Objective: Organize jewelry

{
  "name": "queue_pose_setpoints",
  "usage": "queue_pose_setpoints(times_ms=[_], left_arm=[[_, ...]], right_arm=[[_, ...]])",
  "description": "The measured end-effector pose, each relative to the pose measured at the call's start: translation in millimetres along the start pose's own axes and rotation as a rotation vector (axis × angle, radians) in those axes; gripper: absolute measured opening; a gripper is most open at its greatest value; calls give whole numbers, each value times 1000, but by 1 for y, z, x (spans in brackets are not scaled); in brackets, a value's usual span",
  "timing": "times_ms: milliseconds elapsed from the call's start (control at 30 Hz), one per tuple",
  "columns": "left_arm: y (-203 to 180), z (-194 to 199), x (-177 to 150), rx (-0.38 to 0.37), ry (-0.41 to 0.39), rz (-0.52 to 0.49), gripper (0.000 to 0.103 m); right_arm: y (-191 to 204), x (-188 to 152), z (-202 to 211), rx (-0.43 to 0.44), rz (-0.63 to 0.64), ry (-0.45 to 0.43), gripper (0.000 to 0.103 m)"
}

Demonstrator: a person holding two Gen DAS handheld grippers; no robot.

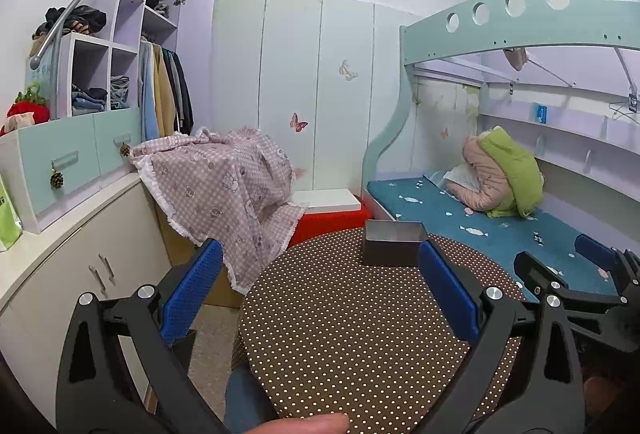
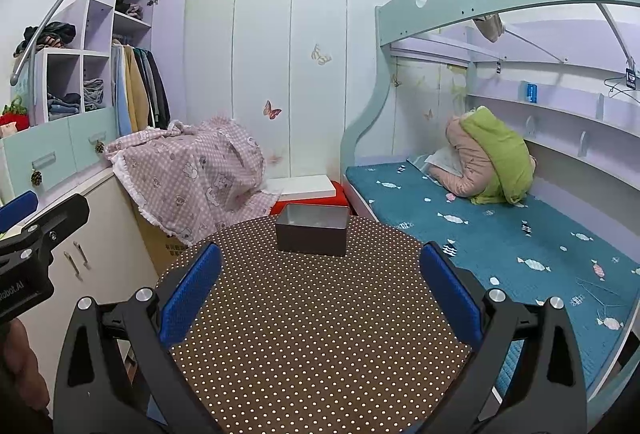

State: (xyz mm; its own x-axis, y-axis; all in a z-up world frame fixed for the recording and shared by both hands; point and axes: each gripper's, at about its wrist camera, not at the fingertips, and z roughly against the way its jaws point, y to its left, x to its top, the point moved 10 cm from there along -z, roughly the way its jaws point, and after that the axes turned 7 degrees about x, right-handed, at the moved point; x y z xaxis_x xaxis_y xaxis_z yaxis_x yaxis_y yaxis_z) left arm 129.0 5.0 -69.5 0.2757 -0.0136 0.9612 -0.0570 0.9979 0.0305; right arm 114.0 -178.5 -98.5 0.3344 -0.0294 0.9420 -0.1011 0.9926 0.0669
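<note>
We hold the left gripper (image 1: 320,298) and the right gripper (image 2: 320,298) above the polka-dot bench (image 2: 312,334), both with jaws spread wide and nothing between them. The open metal tin (image 2: 312,236) stands at the bench's far edge. No jewelry shows on the bench, and the tin's inside is hidden, so the pieces may sit inside it or out of view; we cannot judge the step.

Left gripper (image 1: 320,292) is sitting level, jaws spread wide, gripping nothing. Right gripper (image 2: 320,292) is doing the same, jaws wide apart and empty. Both are pointing forward side by side, left one's fingertip (image 2: 18,209) showing at the right view's edge.
</note>
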Motion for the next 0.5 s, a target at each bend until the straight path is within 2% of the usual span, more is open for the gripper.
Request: queue_pose_setpoints(times_ms=[500], left_arm=[[-8, 3, -2, -15, 3, 10, 98]], right_arm=[[-1, 0, -1, 2, 2, 6, 96]])
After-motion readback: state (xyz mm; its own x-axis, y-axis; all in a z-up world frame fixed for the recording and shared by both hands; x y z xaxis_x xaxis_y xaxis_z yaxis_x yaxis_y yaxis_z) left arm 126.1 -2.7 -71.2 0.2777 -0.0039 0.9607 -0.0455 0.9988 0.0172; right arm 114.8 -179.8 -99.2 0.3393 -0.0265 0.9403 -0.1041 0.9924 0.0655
